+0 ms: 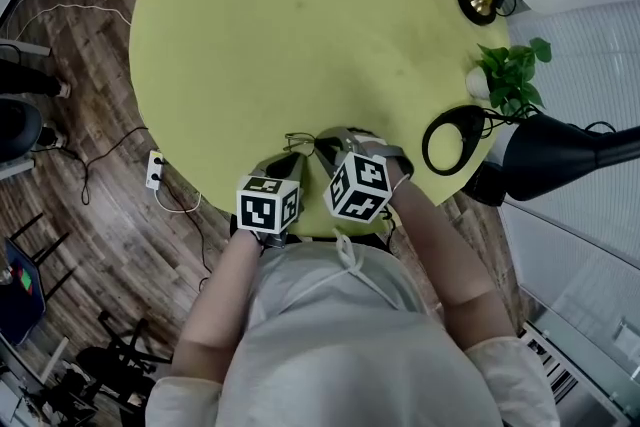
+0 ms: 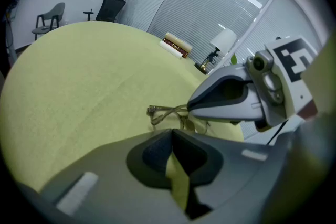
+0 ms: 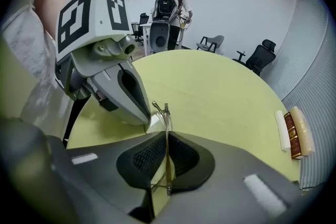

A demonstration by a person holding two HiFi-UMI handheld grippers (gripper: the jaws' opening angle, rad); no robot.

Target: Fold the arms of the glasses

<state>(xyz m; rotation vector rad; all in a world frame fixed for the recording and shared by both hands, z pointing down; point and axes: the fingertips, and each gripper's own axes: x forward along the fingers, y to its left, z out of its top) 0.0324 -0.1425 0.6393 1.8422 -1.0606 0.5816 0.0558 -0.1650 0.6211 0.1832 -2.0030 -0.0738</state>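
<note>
R tool [image 3: 166, 138] is clamped tight on the thin frame of the glasses [image 3: 166, 113] at the near edge of the table [image 1: 280, 35], w/ L tool [image 2: 172, 132] closed & empty just beside them.

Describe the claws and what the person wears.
The left claw and right claw: grey moulded shells, dark textured pads. Each carries a white cube with black square markers. No cables show on them. The person wears a pale loose top; its sleeves leave the forearms bare.
</note>
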